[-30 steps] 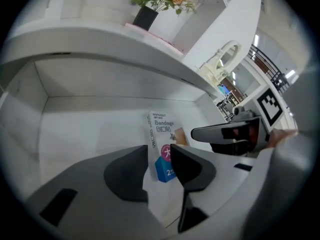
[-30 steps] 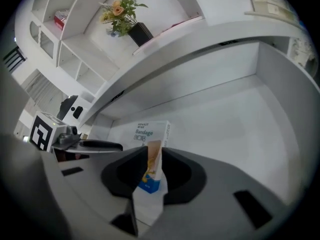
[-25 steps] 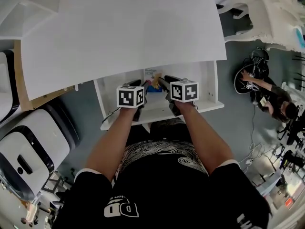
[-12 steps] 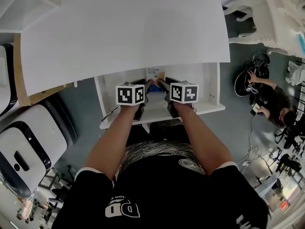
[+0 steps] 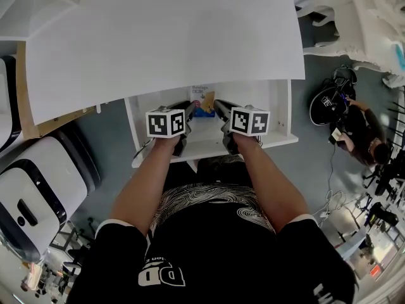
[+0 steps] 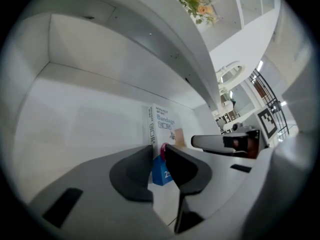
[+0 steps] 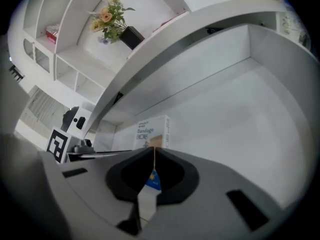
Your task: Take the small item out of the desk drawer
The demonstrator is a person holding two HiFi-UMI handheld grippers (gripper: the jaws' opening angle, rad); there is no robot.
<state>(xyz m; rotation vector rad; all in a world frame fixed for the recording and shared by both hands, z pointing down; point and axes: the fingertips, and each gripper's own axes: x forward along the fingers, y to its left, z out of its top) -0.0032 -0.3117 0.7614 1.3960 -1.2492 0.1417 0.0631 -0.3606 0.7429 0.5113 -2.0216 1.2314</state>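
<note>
The white desk drawer (image 5: 269,109) stands pulled out under the desk top (image 5: 171,37). A small white-and-blue bandage box (image 5: 204,101) lies in it near the back wall. Both grippers reach into the drawer, one on each side of the box. My left gripper (image 5: 188,111) has its jaws closing to a narrow gap; through that gap (image 6: 159,151) the box (image 6: 162,126) shows beyond, with a pink bit at the tip. My right gripper (image 5: 219,108) has its jaws closing, tips (image 7: 154,153) meeting with nothing between them, just short of the box (image 7: 151,129).
A white padded seat (image 5: 38,189) stands at the left. A person (image 5: 361,128) sits on the floor at the right beside cables. An ornate white chair (image 5: 364,18) is at the top right. Shelves with a flower pot (image 7: 114,20) rise beyond the desk.
Both grippers have drawn slightly apart, the left one to the left, which bares more of the box between them. The right jaws have come together.
</note>
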